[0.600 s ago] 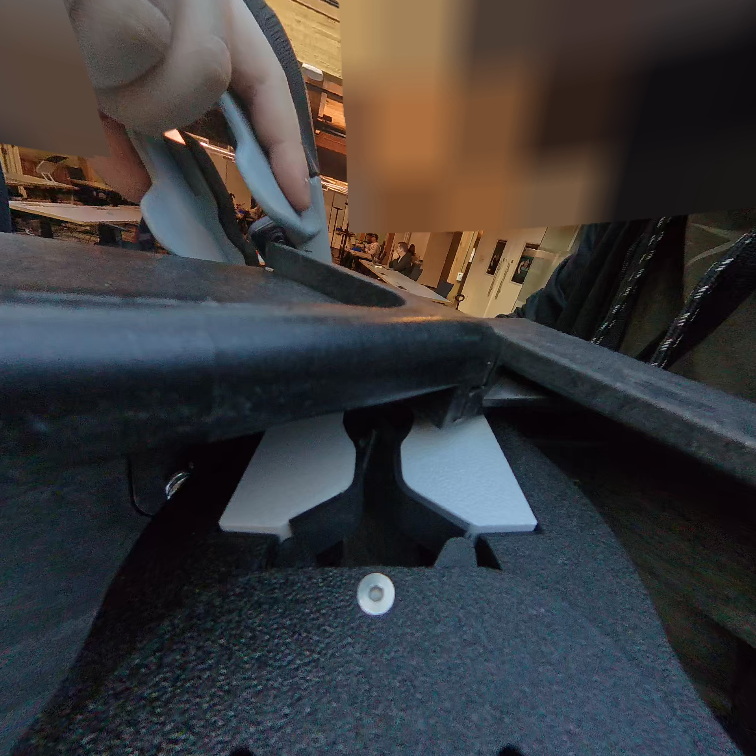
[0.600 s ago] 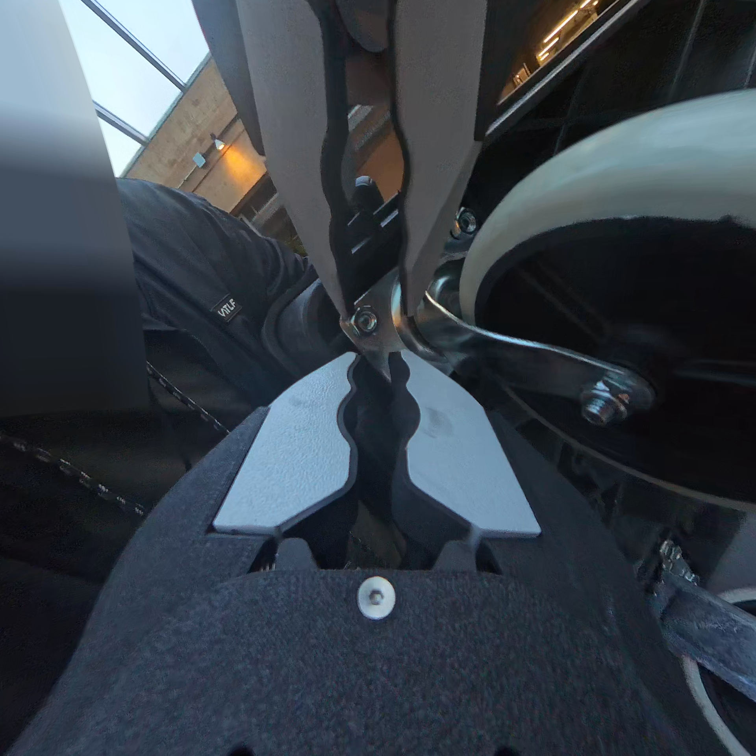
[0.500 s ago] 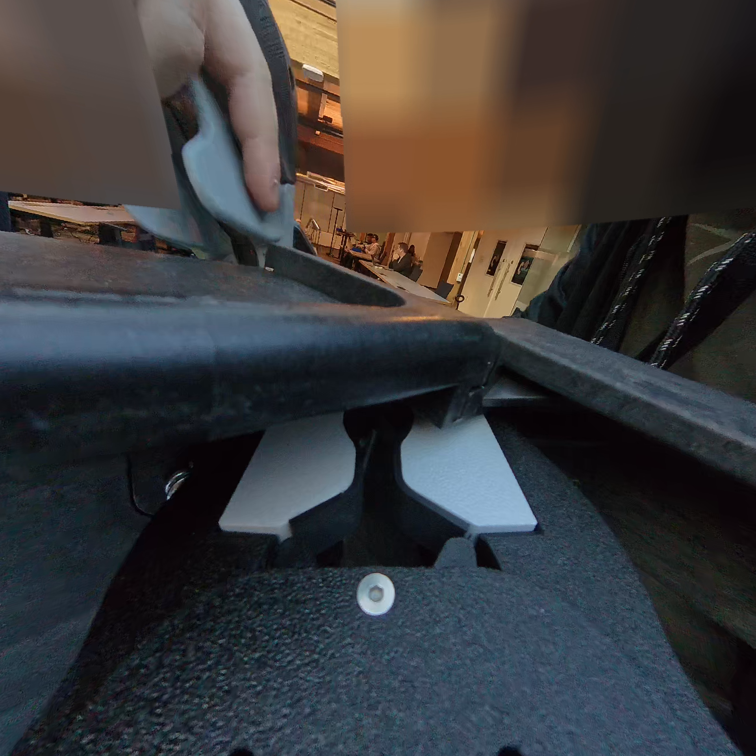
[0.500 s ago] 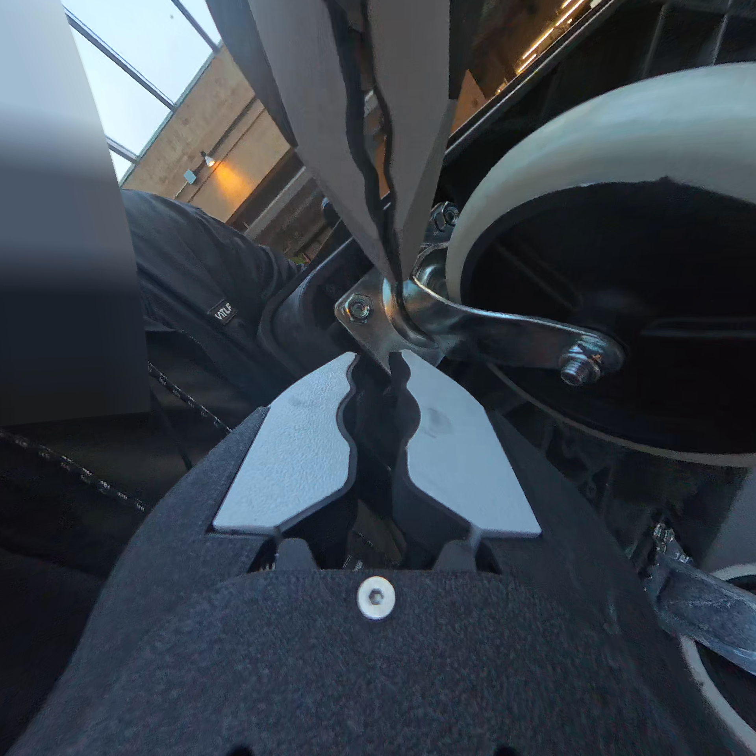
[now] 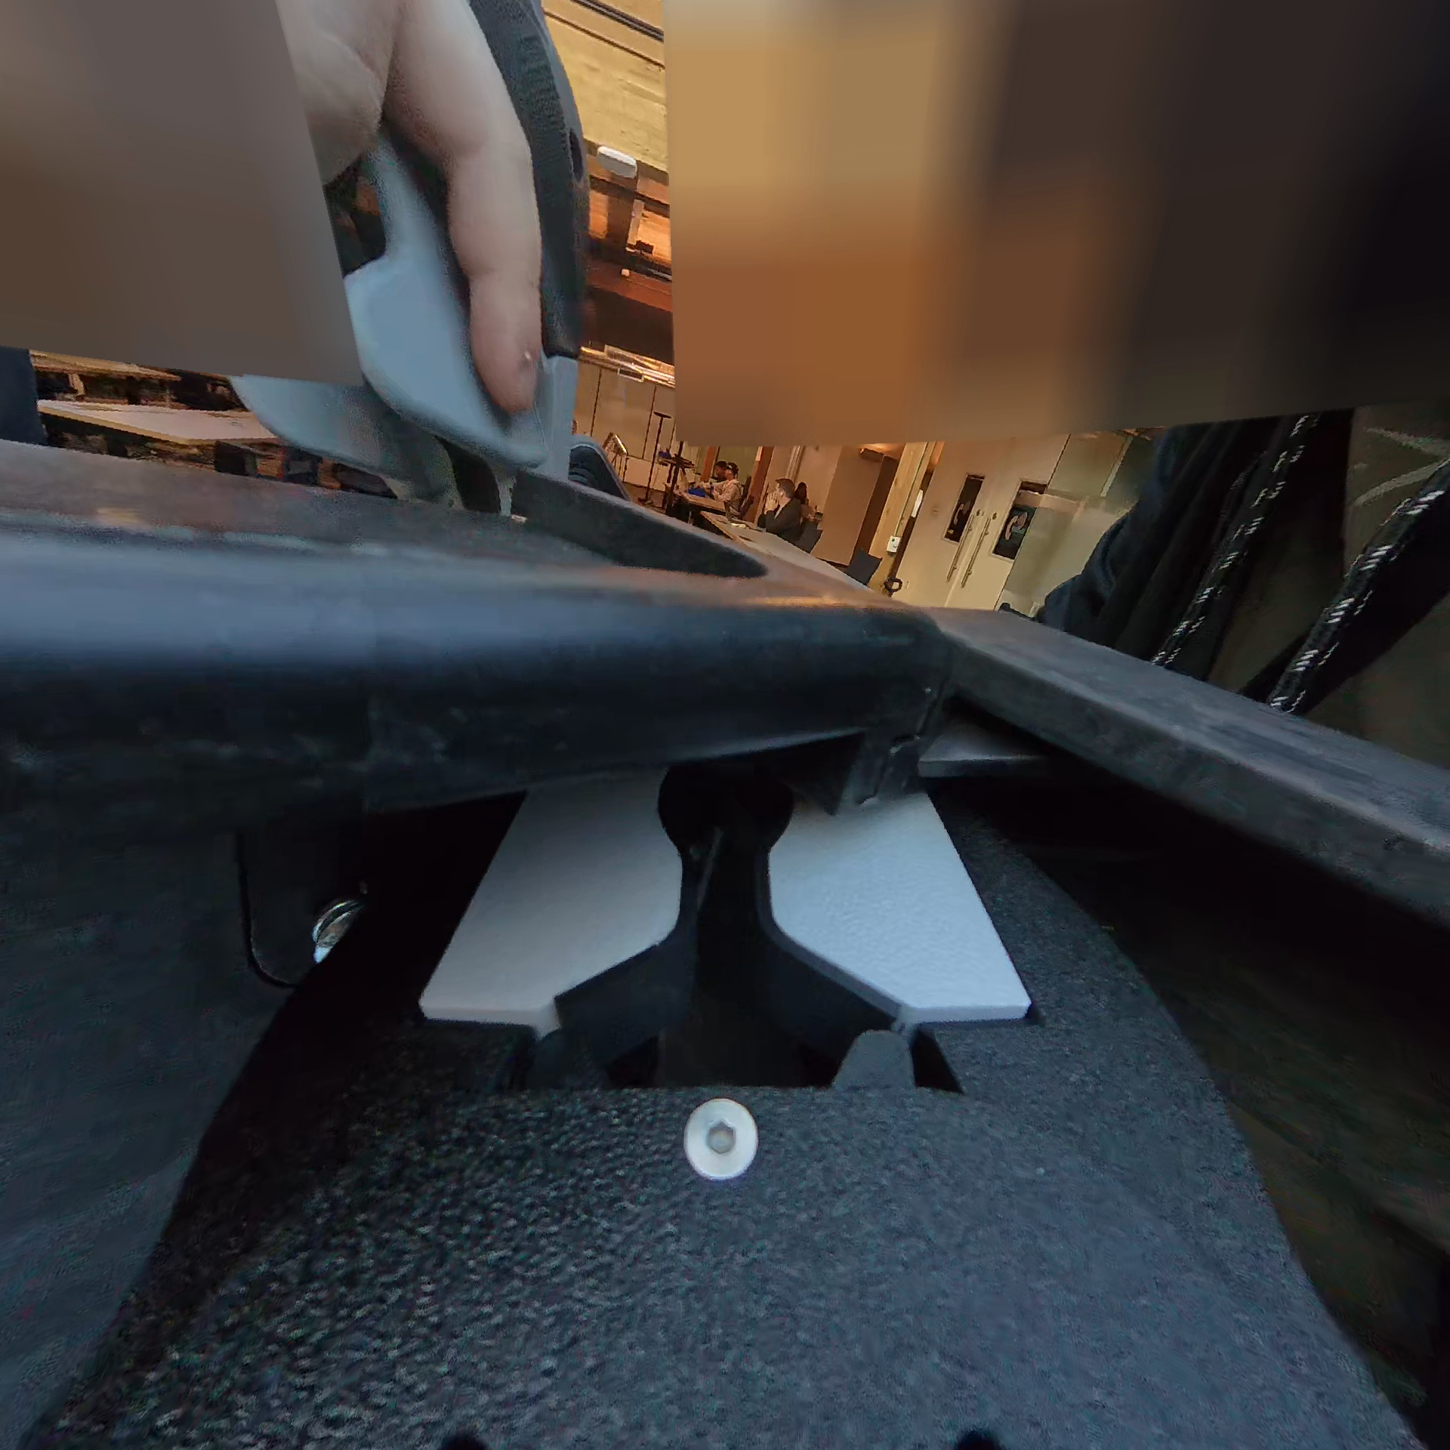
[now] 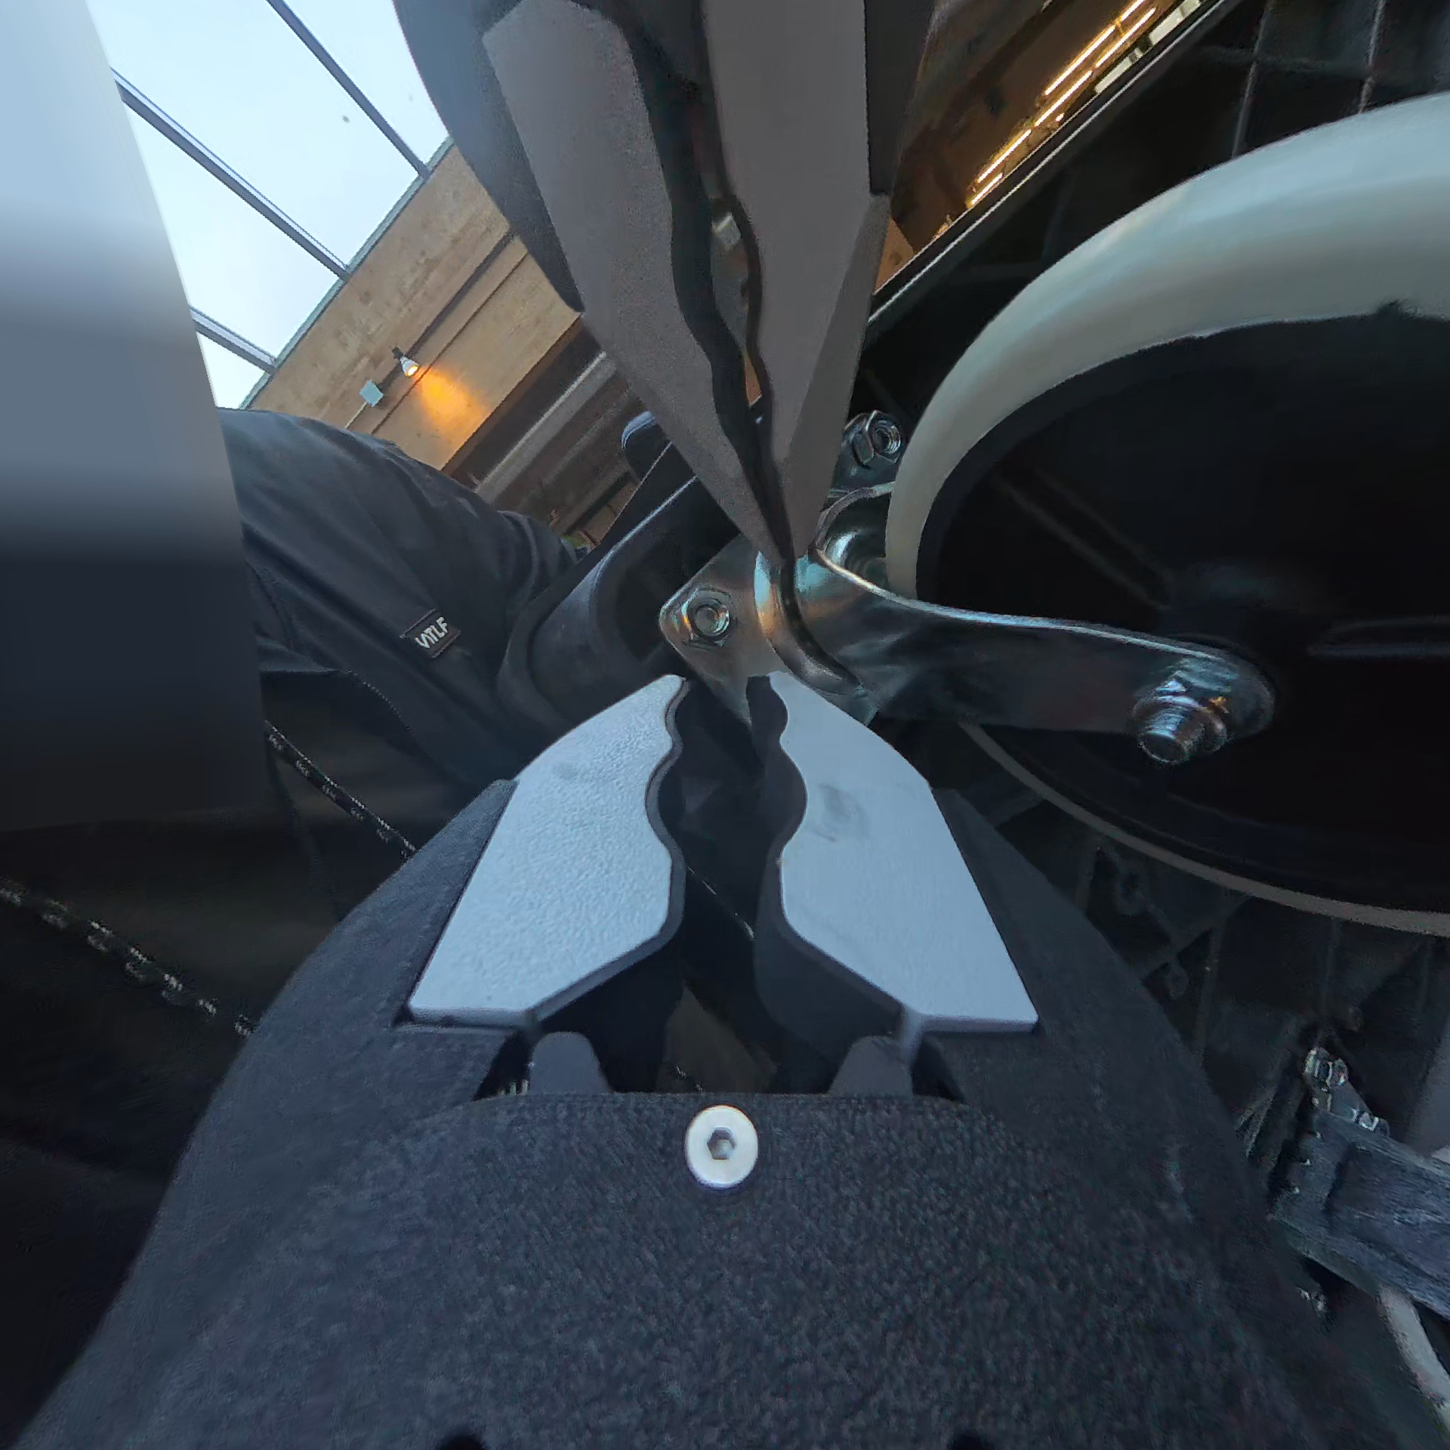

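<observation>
In the right wrist view my right gripper is shut on the corner of a metal caster plate. A chrome caster bracket runs right to a caster wheel with a white tyre and a black hub. My left gripper comes down from above with its fingers shut and its tips against the bracket; I cannot tell whether they pinch it. In the left wrist view my left gripper reaches under a black frame bar that hides its tips. A hand holds the grey handle of the right gripper above the bar.
A person's dark jacket sleeve and a speckled cord lie left of the caster. A second black bar runs off to the right, with cords hanging beyond it. Far behind is a room with tables and seated people. My hands' fingertips stand some 6 cm from each other.
In the right wrist view the caster, its bracket and the left gripper have shifted up and to the right. In the left wrist view the hand and grey handle have moved; the black bar has not.
</observation>
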Available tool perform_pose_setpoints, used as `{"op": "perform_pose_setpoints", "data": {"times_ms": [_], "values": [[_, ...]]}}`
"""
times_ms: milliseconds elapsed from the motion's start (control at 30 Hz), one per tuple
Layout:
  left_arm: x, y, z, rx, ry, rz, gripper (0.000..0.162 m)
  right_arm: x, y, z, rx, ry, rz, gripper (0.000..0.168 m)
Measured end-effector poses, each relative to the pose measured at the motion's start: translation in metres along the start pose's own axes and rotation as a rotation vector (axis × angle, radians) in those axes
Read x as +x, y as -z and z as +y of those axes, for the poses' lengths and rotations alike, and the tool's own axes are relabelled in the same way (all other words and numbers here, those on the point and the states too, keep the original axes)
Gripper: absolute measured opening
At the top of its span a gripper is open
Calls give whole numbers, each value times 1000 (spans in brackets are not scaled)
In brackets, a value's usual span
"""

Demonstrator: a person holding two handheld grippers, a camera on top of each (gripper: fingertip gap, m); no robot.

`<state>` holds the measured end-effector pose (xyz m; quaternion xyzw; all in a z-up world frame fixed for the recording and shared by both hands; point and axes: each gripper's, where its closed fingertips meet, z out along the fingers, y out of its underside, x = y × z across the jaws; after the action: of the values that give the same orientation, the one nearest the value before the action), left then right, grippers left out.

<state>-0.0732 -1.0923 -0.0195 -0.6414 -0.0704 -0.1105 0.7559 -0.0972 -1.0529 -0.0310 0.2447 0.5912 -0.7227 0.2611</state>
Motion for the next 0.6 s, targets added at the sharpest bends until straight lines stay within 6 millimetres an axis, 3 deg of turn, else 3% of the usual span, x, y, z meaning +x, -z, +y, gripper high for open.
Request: {"op": "perform_pose_setpoints", "data": {"times_ms": [167, 600], "values": [[0, 0, 0, 4, -9, -22, 10, -3, 1, 0, 9, 28, 45, 11], [1, 0, 0, 8, -7, -26, 9, -4, 0, -3, 38, -3, 5, 18]]}}
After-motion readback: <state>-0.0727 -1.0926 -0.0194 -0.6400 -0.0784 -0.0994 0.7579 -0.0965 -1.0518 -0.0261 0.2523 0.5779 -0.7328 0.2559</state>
